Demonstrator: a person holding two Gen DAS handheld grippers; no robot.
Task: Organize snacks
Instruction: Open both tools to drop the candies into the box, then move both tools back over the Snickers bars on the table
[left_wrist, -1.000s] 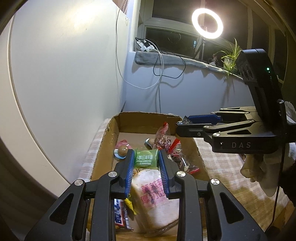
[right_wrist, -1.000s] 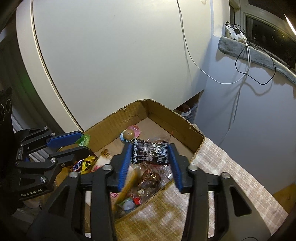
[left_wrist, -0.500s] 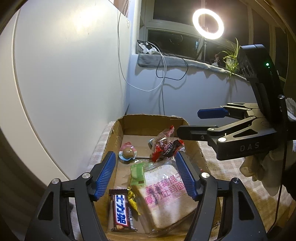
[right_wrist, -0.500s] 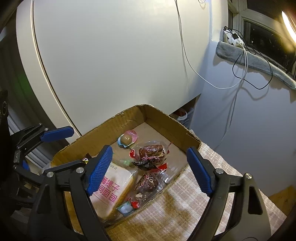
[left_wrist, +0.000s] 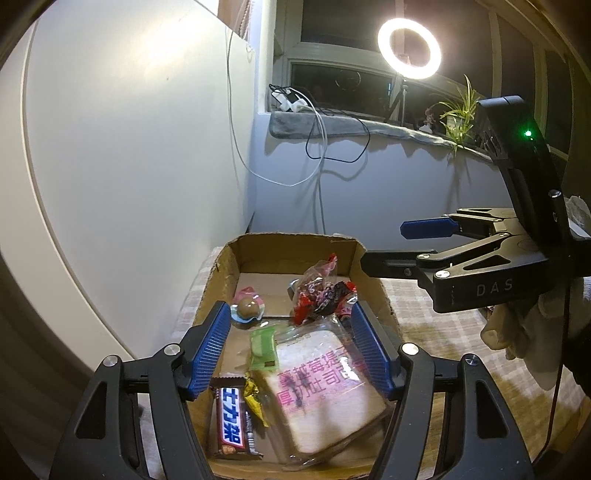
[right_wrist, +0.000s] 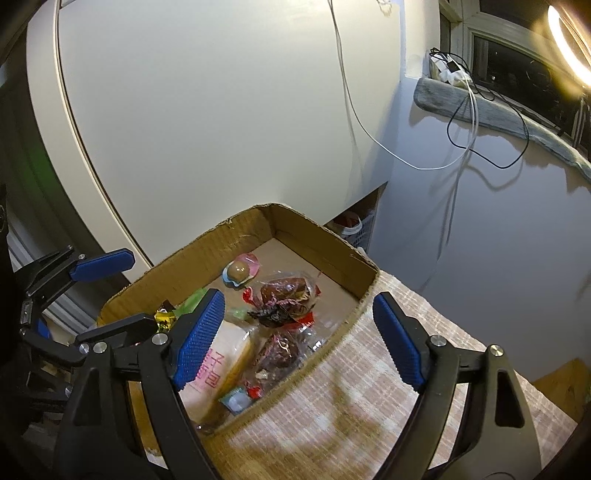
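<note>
A shallow cardboard box (left_wrist: 288, 245) (right_wrist: 325, 236) holds several snacks: a bagged bread slice (left_wrist: 325, 384) (right_wrist: 218, 354), a green packet (left_wrist: 263, 349), a chocolate bar (left_wrist: 232, 424), a round candy (left_wrist: 247, 308) (right_wrist: 238, 273), and clear bags of dark red snacks (left_wrist: 321, 291) (right_wrist: 286, 295). My left gripper (left_wrist: 291, 349) is open and empty above the box's near end. My right gripper (right_wrist: 295, 339) is open and empty above the box's right edge; it also shows in the left wrist view (left_wrist: 424, 240).
The box sits on a checked tablecloth (right_wrist: 369, 387) (left_wrist: 436, 332). A white curved panel (right_wrist: 221, 110) stands behind the box. White and black cables (left_wrist: 321, 147) hang from the window sill. A ring light (left_wrist: 409, 48) and a plant (left_wrist: 458, 114) are at the window.
Both grippers opened and pulled up and back. The green packet dropped from the left gripper and the dark packet from the right gripper into the box.
</note>
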